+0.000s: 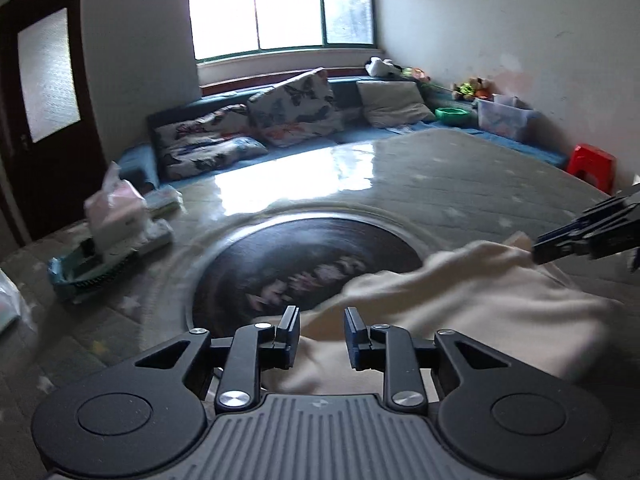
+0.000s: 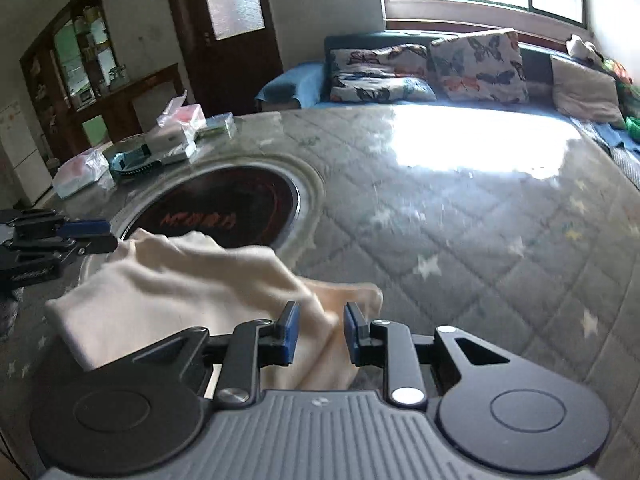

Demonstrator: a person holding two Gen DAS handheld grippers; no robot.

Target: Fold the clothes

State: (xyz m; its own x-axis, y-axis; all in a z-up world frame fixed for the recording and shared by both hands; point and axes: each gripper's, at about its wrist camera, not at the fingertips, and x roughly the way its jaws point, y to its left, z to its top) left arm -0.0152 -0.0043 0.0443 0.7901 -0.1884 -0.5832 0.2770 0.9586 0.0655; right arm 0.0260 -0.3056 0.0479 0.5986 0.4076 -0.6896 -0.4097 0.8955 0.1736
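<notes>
A cream garment (image 1: 460,304) lies bunched on the quilted table cover, partly over a dark round inset (image 1: 288,264). My left gripper (image 1: 322,320) is open, its fingers either side of the cloth's near edge. In the right wrist view the same garment (image 2: 180,280) lies in folds. My right gripper (image 2: 318,314) is open with a fold of the cloth between its fingers. The right gripper shows in the left wrist view (image 1: 538,250) at the garment's far corner; the left gripper shows in the right wrist view (image 2: 108,236) at the cloth's left edge.
Tissue packs and a teal tray (image 1: 92,268) sit at the table's left side. A blue couch with butterfly pillows (image 1: 292,108) runs under the window. A red stool (image 1: 592,164) and a clear bin (image 1: 504,116) stand at the right. A dark door (image 2: 224,20) is behind.
</notes>
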